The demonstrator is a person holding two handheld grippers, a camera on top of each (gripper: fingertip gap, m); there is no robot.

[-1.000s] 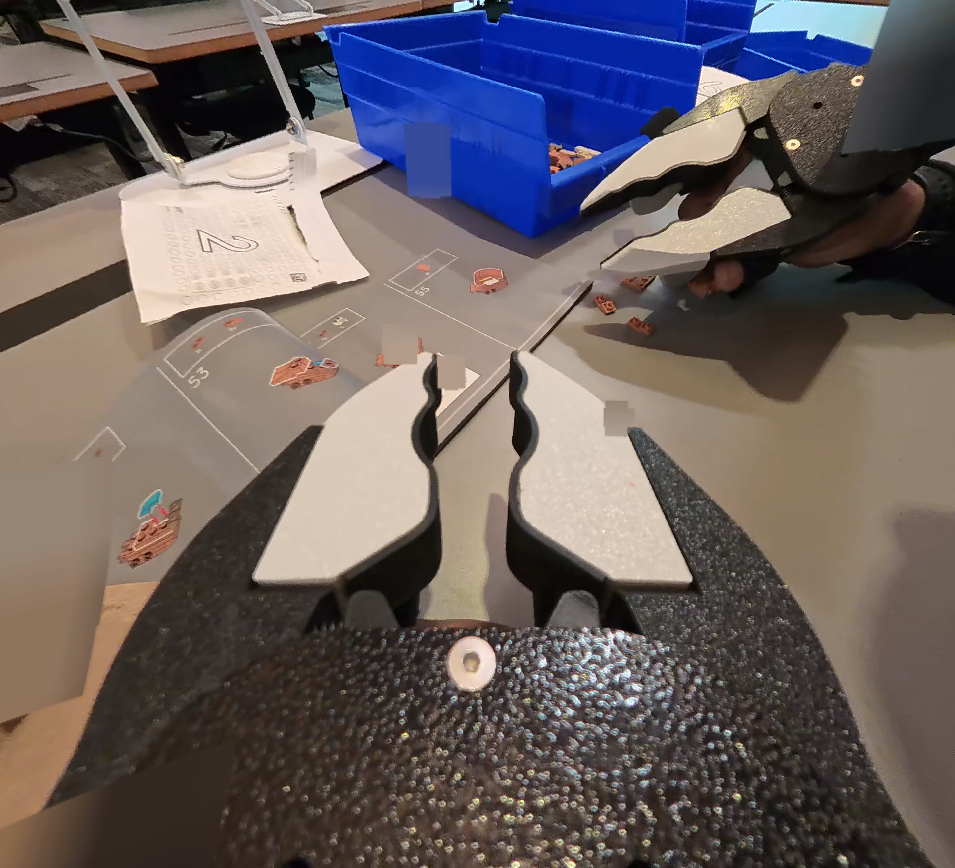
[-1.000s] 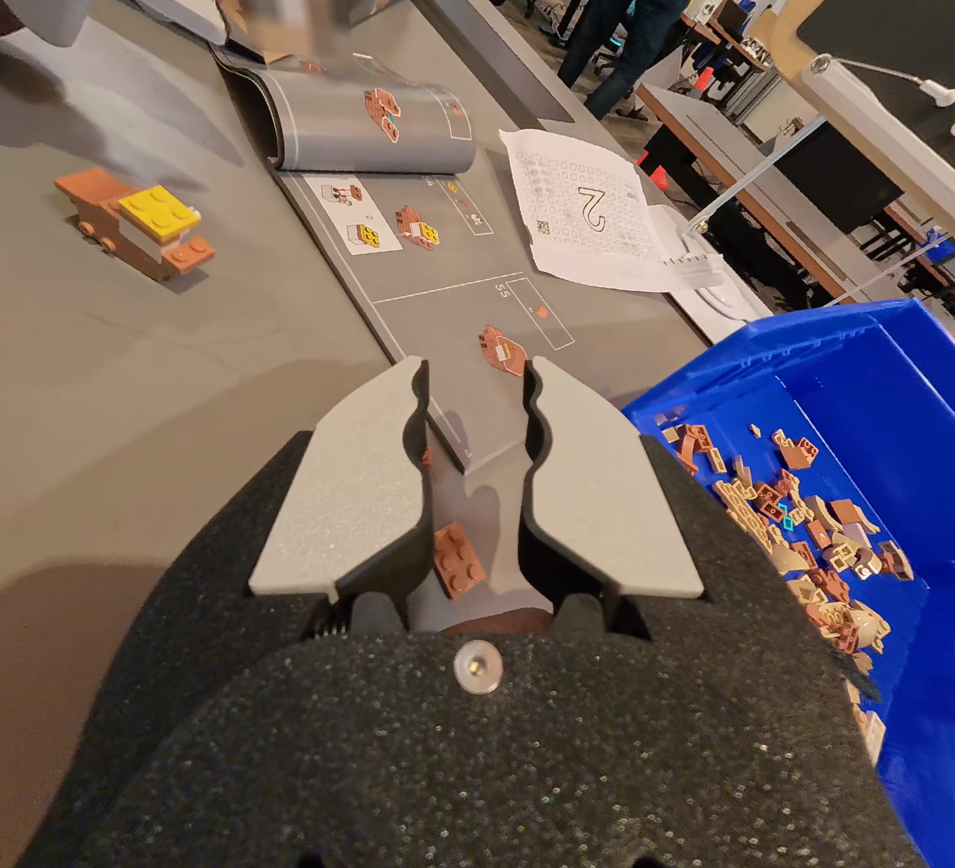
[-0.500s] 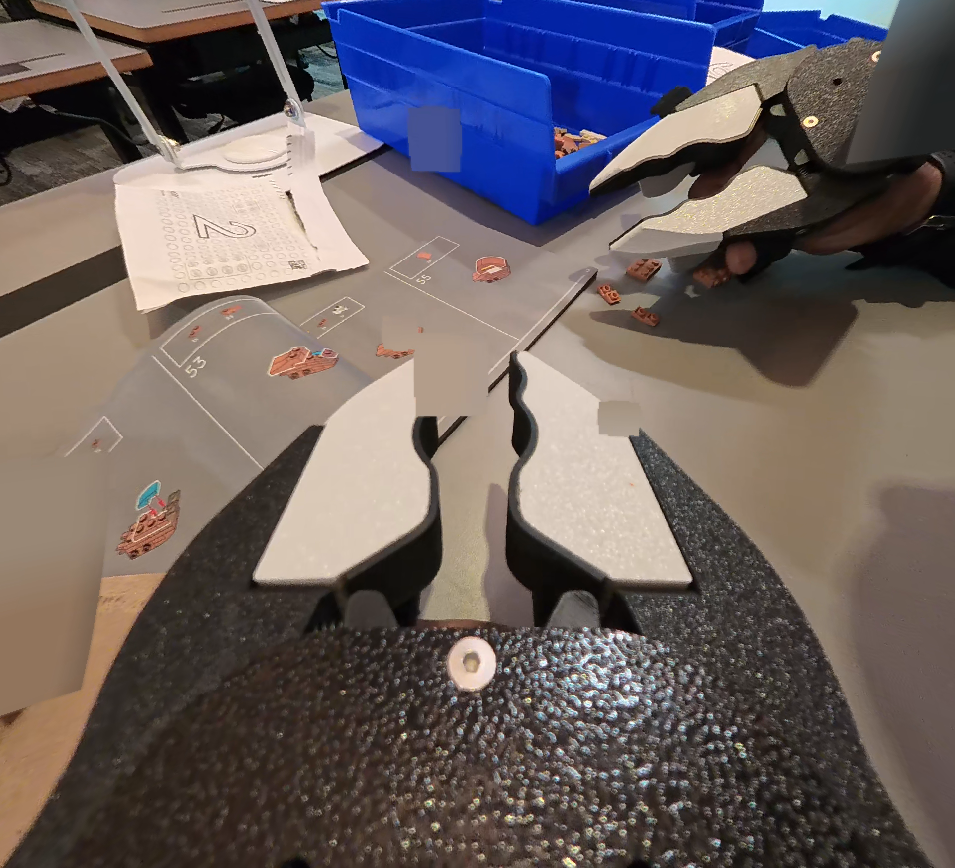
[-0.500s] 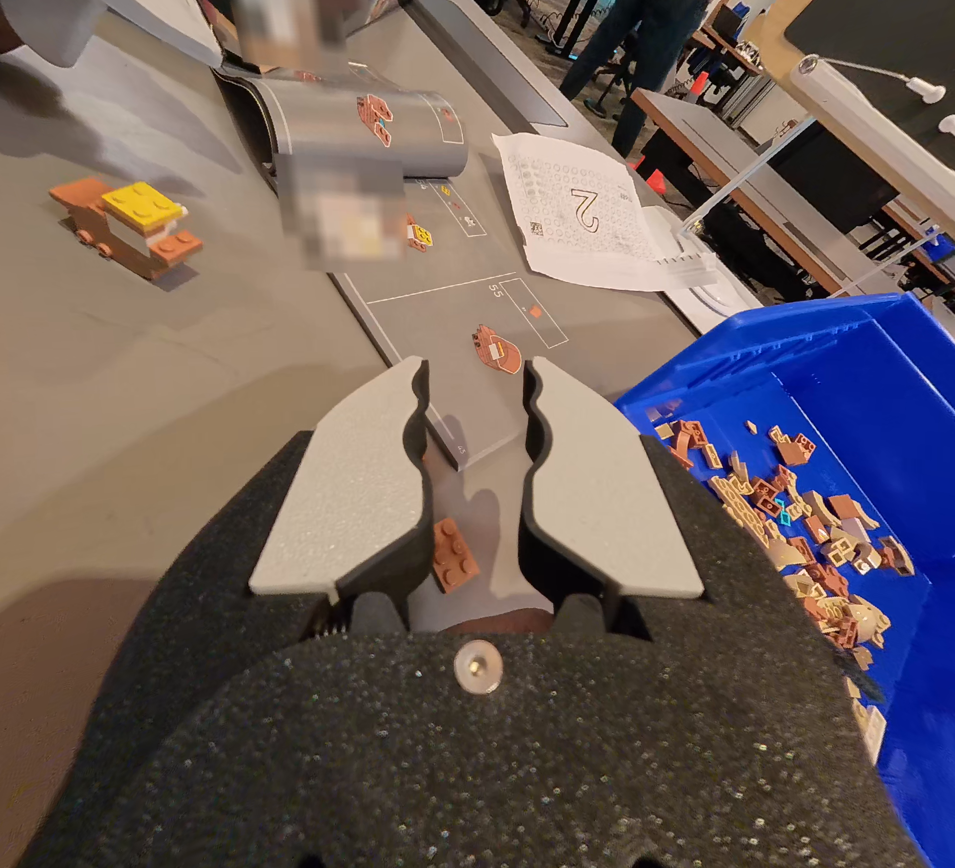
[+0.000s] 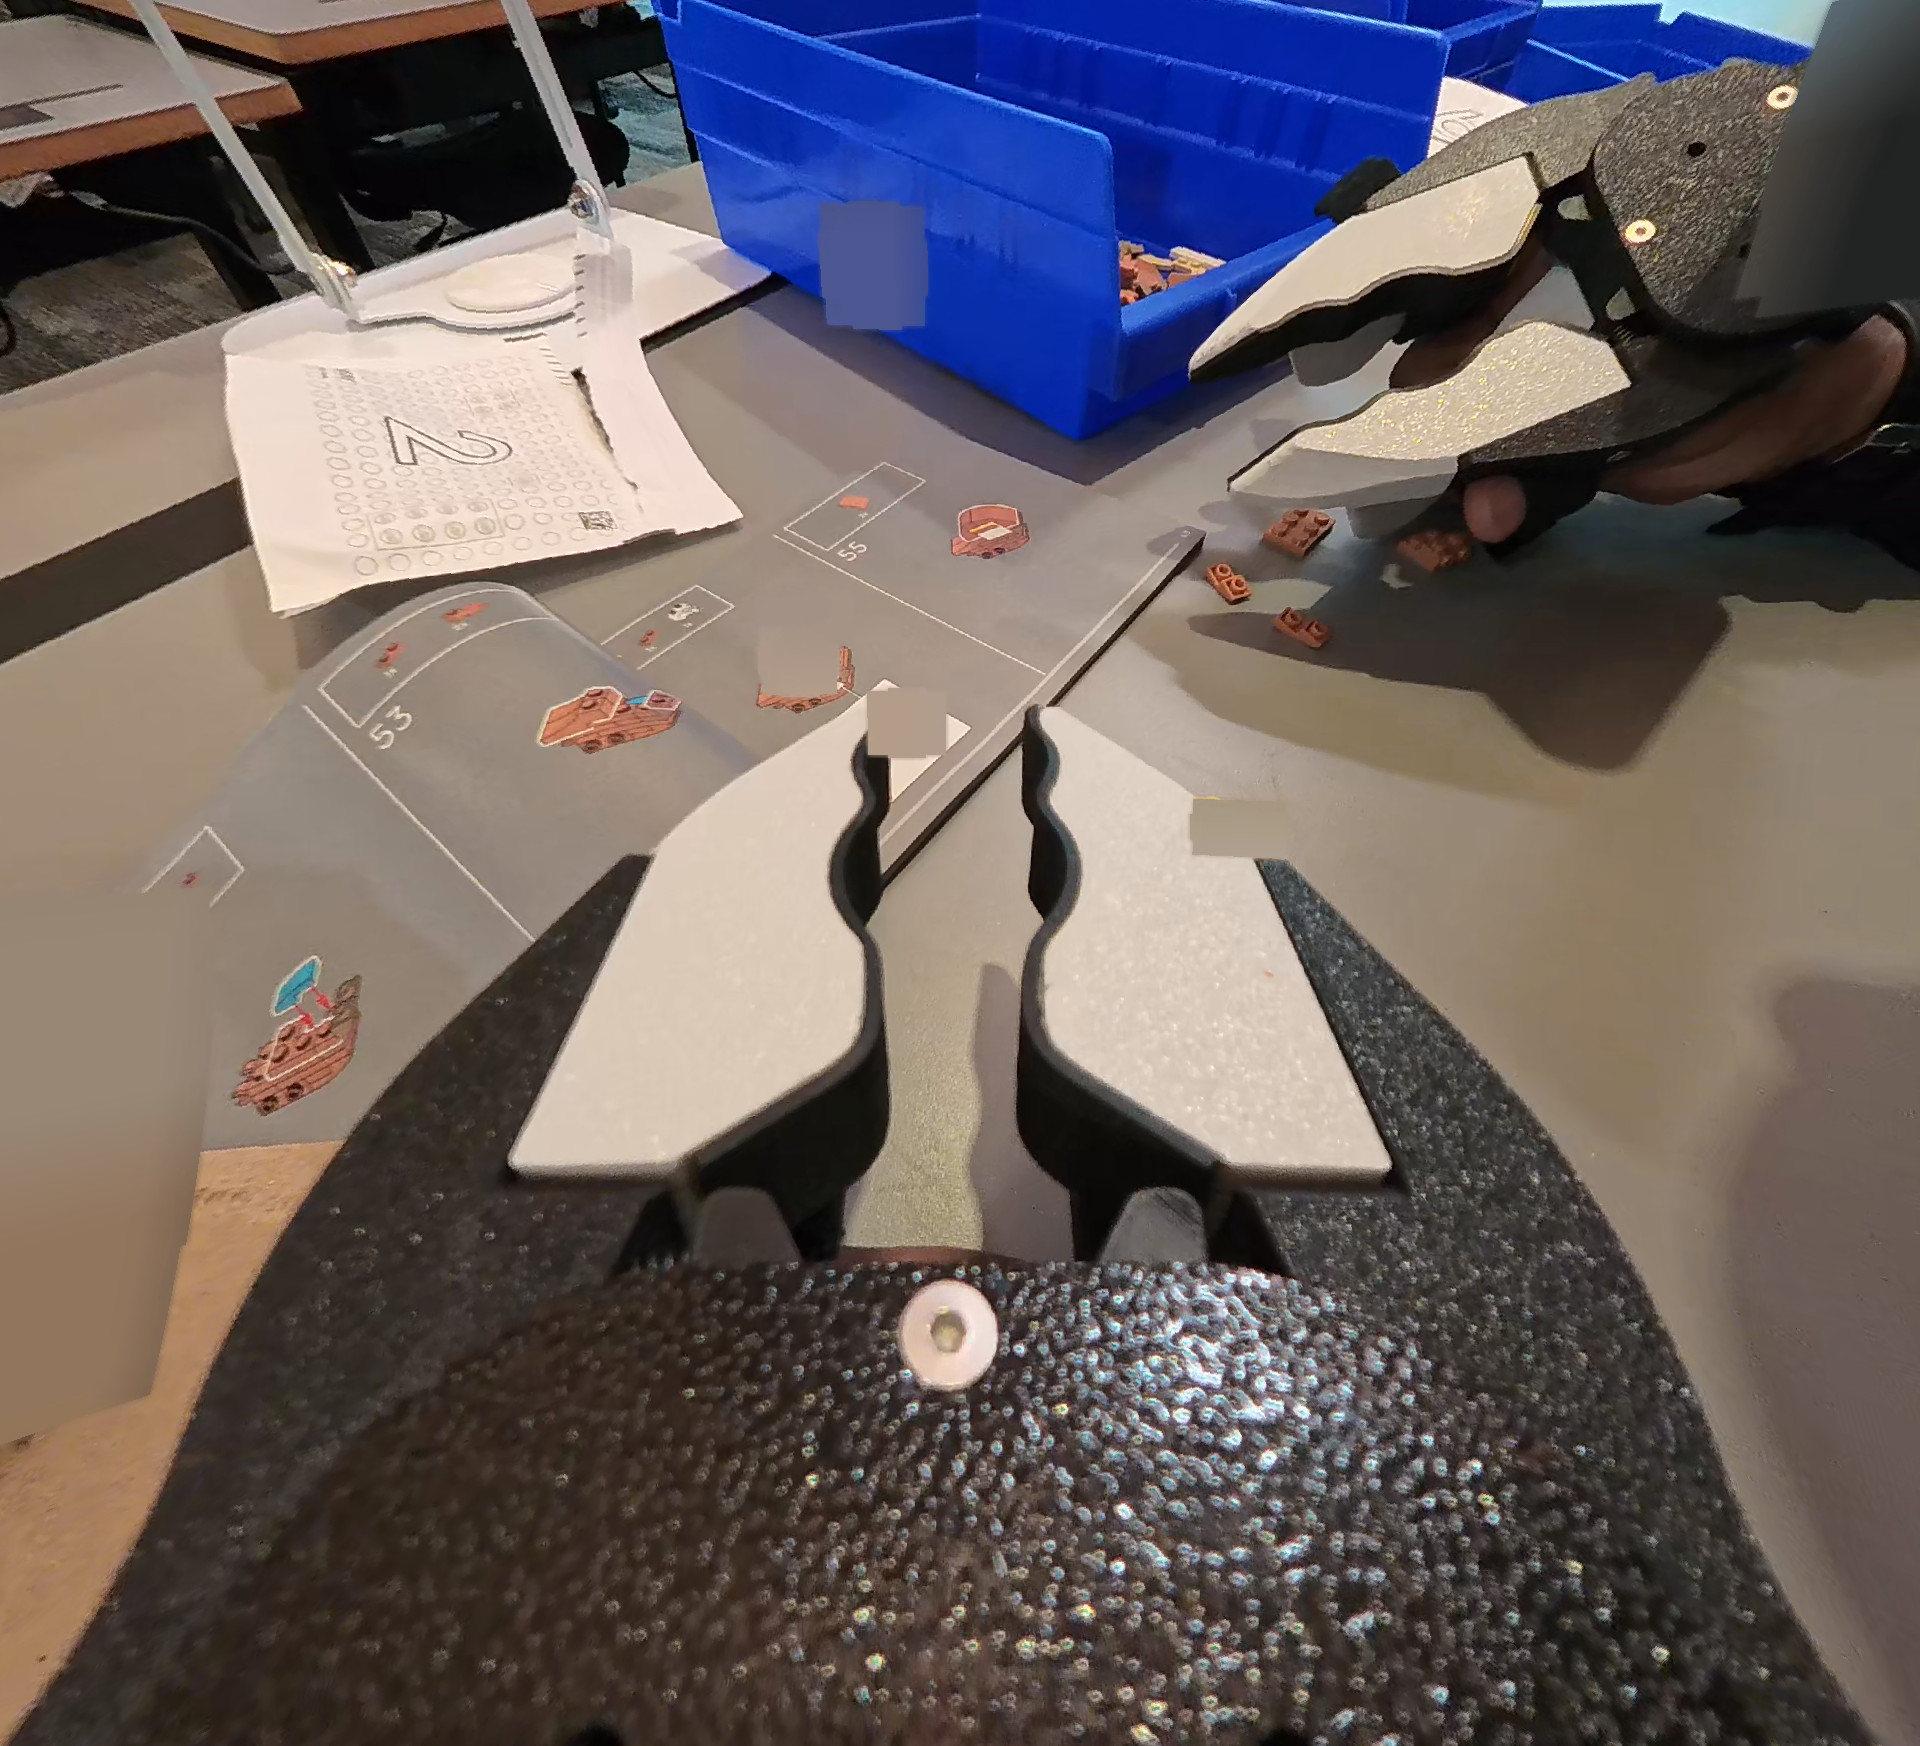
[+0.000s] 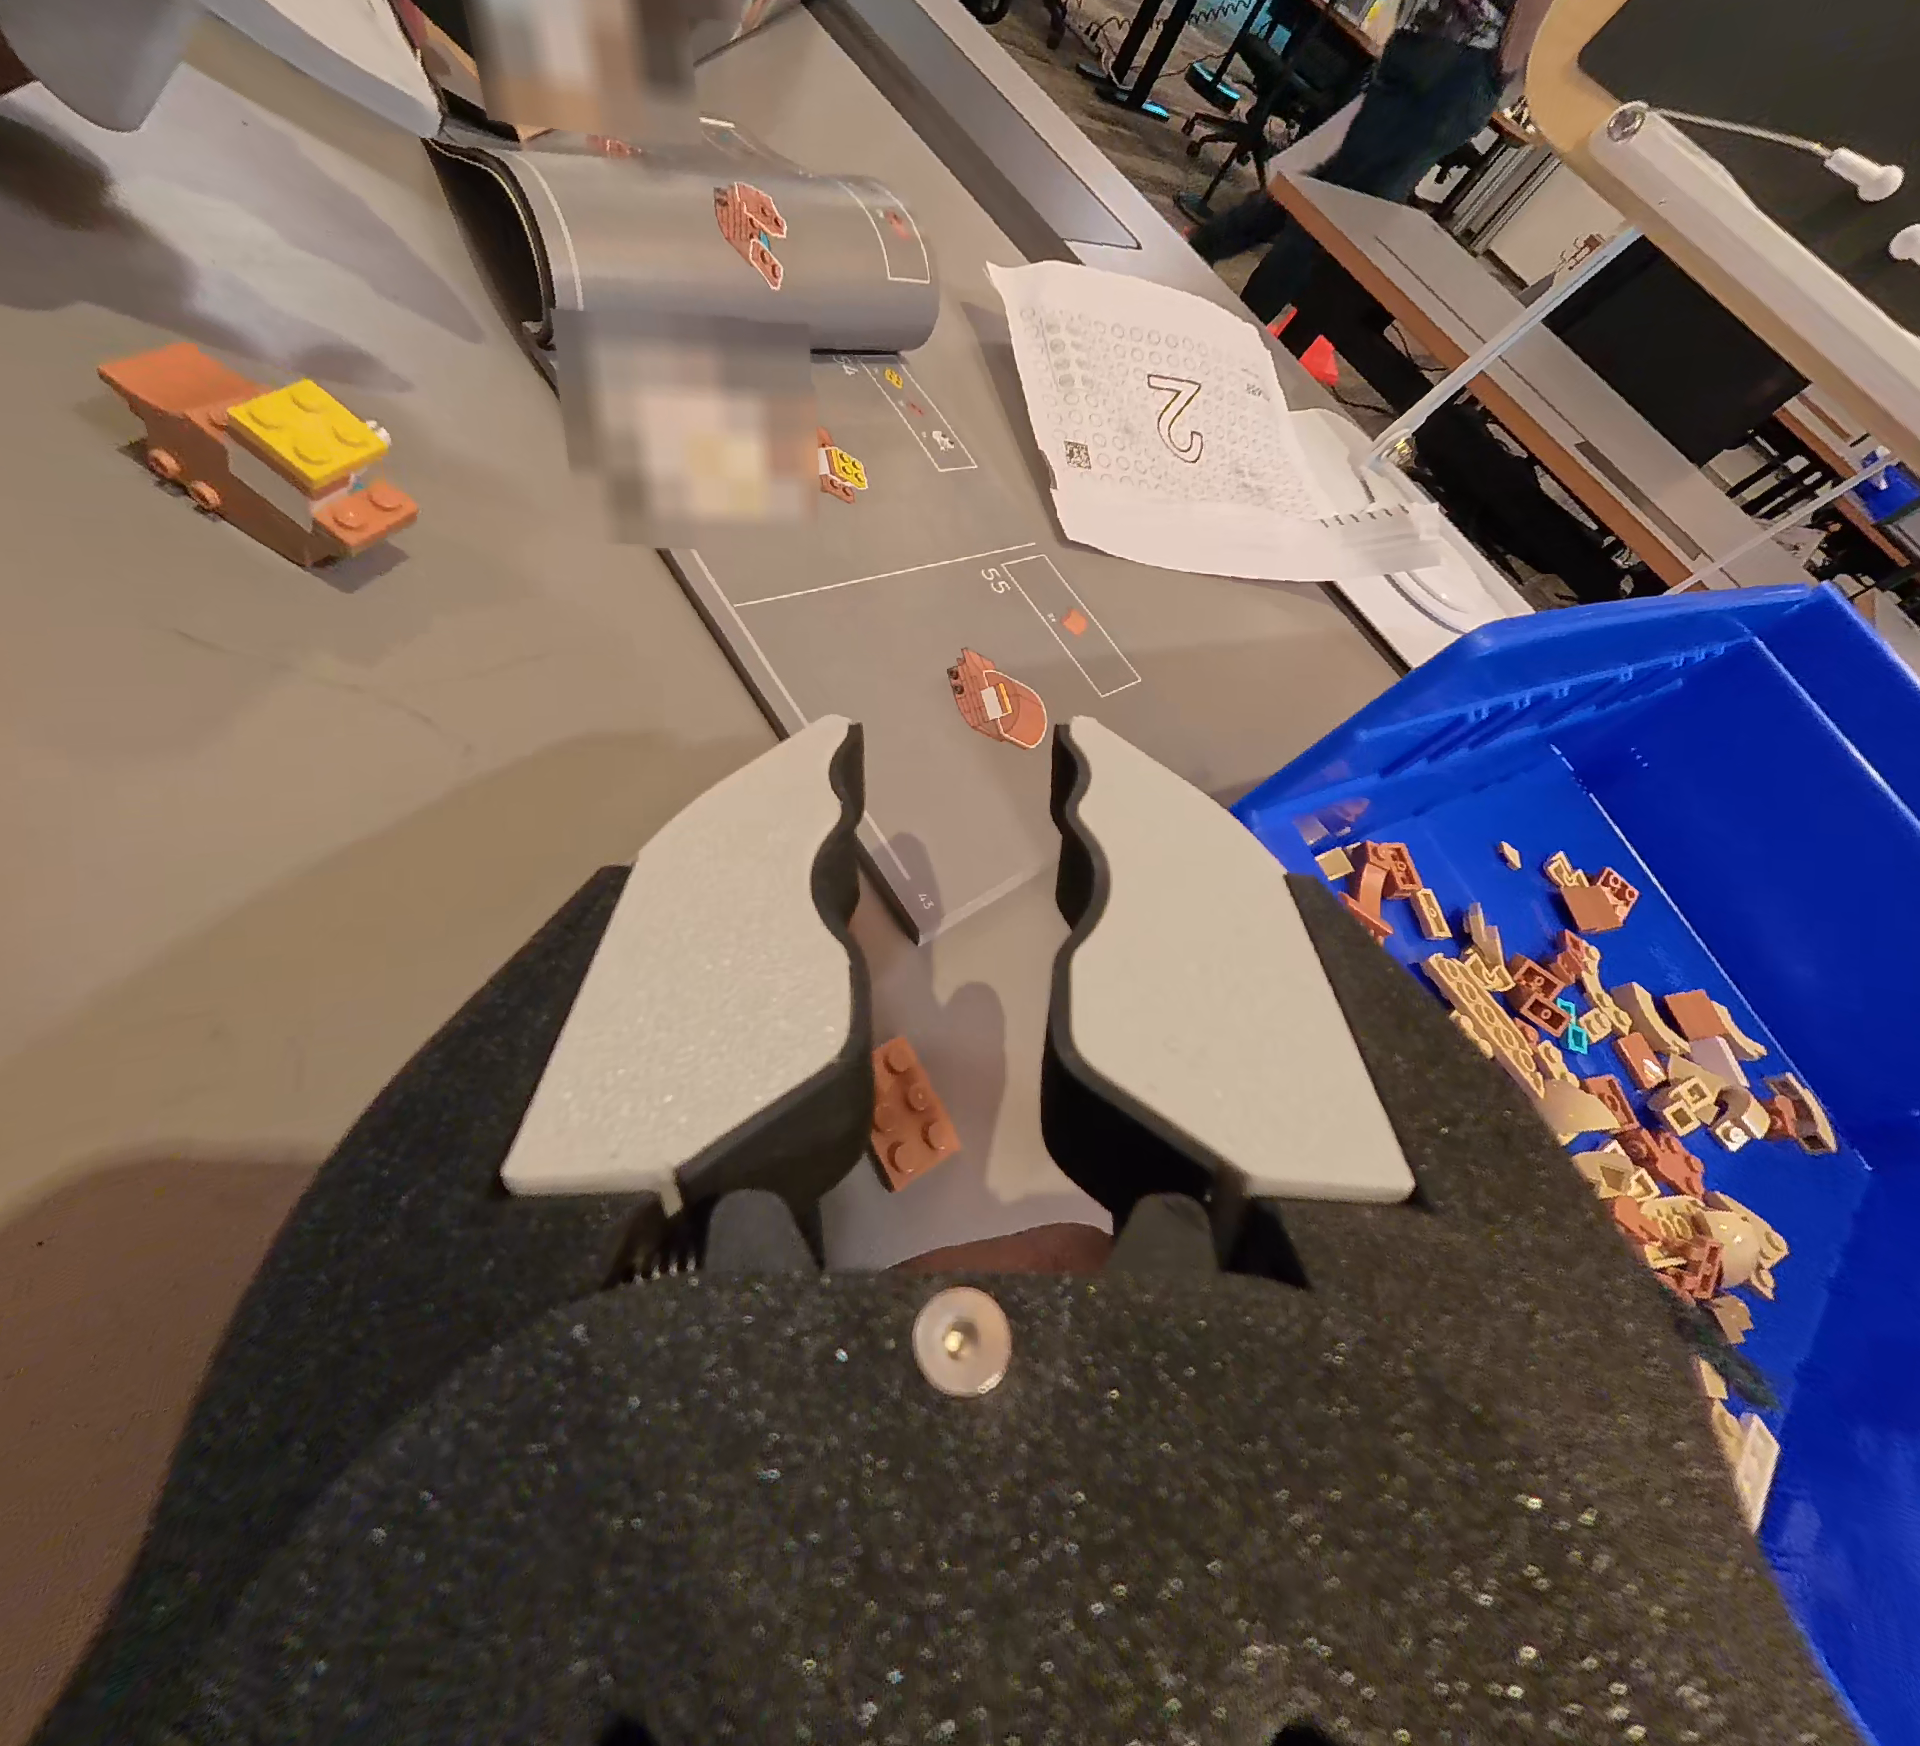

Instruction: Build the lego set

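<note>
left gripper (image 5: 951, 740): fingers apart, nothing between them, over the open instruction booklet (image 5: 914, 574) edge | right gripper (image 6: 956, 751): fingers apart, not pressing, low over the bench (image 6: 364, 813), brown plate (image 6: 909, 1114) lying under them near the blue bin (image 6: 1558, 688) | small model (image 6: 260, 449) well apart, at left

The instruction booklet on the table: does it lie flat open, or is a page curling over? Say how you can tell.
Open, with one page curling: the booklet lies flat near the right gripper, while its far page arches up into a roll.
</note>
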